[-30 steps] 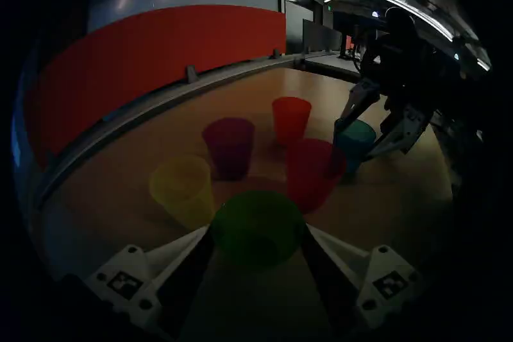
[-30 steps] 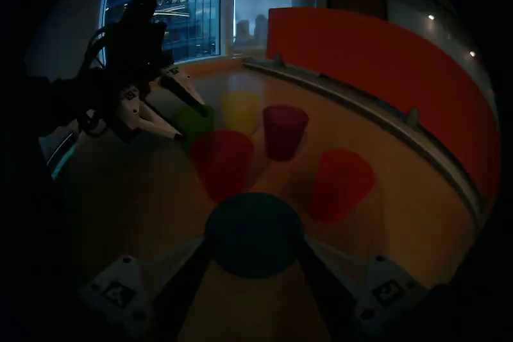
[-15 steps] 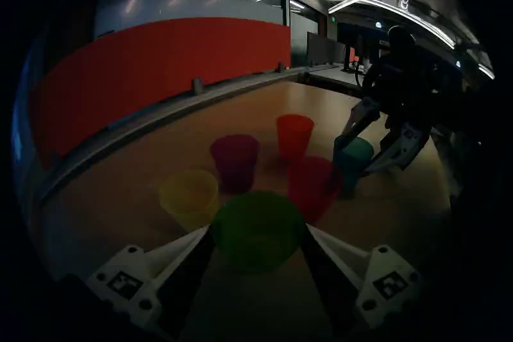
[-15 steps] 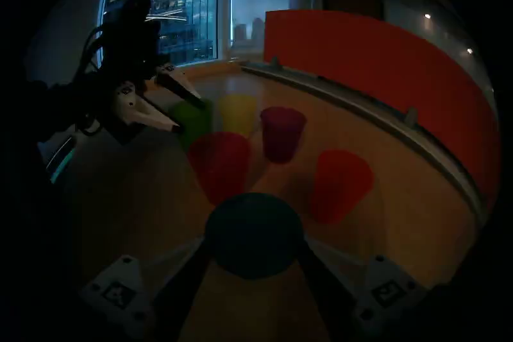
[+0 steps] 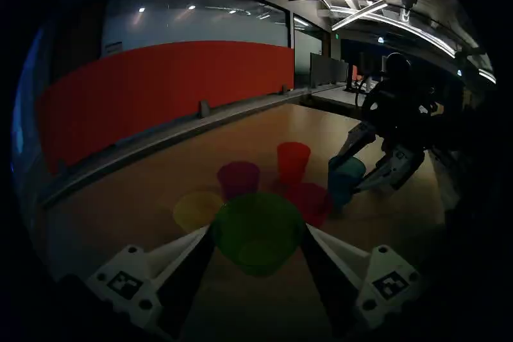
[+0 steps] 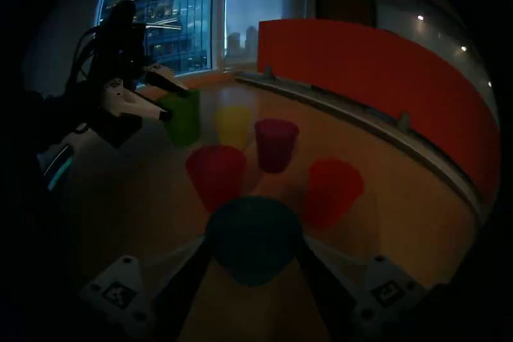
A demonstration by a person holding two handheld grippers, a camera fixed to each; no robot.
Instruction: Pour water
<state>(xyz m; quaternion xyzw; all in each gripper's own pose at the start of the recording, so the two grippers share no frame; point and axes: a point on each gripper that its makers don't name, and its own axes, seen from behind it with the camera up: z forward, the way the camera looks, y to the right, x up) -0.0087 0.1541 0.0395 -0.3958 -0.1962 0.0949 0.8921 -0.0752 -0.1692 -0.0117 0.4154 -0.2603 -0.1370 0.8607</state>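
As seen across the desk [image 5: 160, 169], the left hand-held gripper [image 5: 257, 231] was clamped on a green cup [image 5: 258, 249], a finger on each side. The cup was upright, long axis near vertical, mouth up. The right hand-held gripper [image 6: 254, 239] gripped a teal cup [image 6: 253, 258] the same way, upright. Between them stood yellow [image 5: 197, 208], purple [image 5: 238, 178], orange [image 5: 293, 161] and red [image 5: 309, 202] cups. Contact of the held cups with the desk: cannot tell.
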